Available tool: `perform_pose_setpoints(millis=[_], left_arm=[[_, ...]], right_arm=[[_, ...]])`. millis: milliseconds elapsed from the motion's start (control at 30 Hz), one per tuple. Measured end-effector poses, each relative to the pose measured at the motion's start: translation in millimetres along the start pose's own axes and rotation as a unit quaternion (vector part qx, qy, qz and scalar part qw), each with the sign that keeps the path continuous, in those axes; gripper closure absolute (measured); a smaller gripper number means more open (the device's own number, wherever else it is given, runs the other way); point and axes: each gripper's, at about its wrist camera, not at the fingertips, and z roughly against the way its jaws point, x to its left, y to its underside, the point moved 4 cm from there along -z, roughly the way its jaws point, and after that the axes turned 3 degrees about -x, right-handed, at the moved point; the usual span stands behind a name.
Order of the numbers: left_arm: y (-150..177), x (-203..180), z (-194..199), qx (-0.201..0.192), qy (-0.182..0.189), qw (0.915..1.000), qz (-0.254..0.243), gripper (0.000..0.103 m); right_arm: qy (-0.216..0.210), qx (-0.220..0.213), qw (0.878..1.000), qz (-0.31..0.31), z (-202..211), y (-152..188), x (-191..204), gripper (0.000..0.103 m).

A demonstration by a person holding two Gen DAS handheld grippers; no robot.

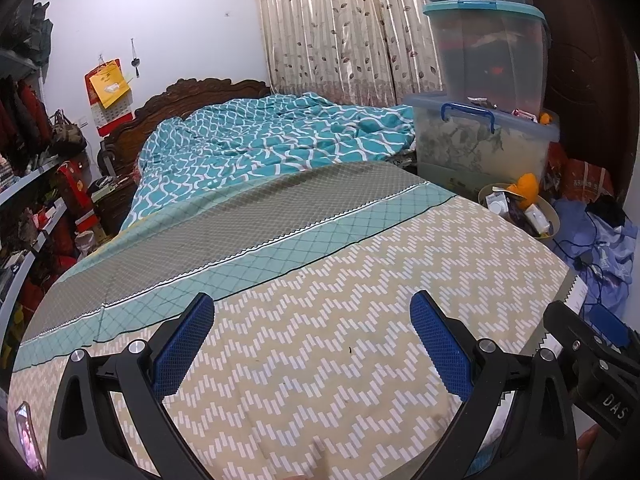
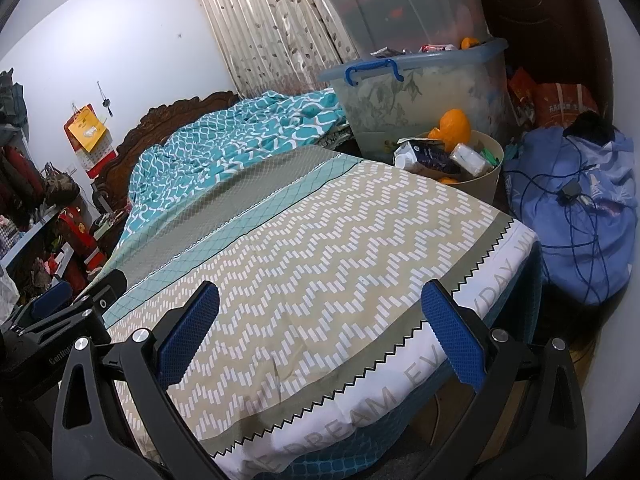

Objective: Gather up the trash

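Observation:
A round beige bin (image 2: pixel 486 178) stands beside the bed's far right corner, filled with trash: orange peel (image 2: pixel 454 124), a dark carton (image 2: pixel 430 156) and a white packet (image 2: pixel 470 159). It also shows in the left wrist view (image 1: pixel 550 210). My left gripper (image 1: pixel 312 340) is open and empty over the bed's zigzag sheet (image 1: pixel 320 320). My right gripper (image 2: pixel 320 332) is open and empty over the bed's foot corner, short of the bin. The left gripper also shows at the left edge of the right wrist view (image 2: pixel 60 300).
Stacked clear storage boxes (image 1: pixel 480 140) stand behind the bin. A teal quilt (image 1: pixel 260 136) lies at the bed's head. A blue bundle with cables (image 2: pixel 576 208) lies right of the bin. Shelves (image 1: pixel 24 200) line the left. A phone (image 1: pixel 26 436) lies at the sheet's near left.

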Motion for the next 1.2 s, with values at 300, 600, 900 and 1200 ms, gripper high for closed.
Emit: perform_pose_setpoints(millis=[300, 600, 900, 1200], left_arm=[[1.2, -1.7, -1.2, 0.002, 0.007, 1.0000, -0.006, 0.009], [3.2, -1.5, -4.4, 0.006, 0.009, 0.9999, -0.007, 0.009], [3.4, -0.4, -5.2, 0.007, 0.010, 0.9999, -0.008, 0.009], [3.5, -0.3, -5.4, 0.008, 0.009, 0.9999, -0.008, 0.009]], right_arm=[[0.000, 0.002, 1.000, 0.000, -0.2, 1.0, -0.5, 0.003], [0.000, 0.003, 1.000, -0.001, -0.3, 1.1, -0.3, 0.003], [0.000, 0.003, 1.000, -0.001, 0.0, 1.3, -0.2, 0.003], [0.000, 0.003, 1.000, -0.001, 0.0, 2.2, -0.3, 0.003]])
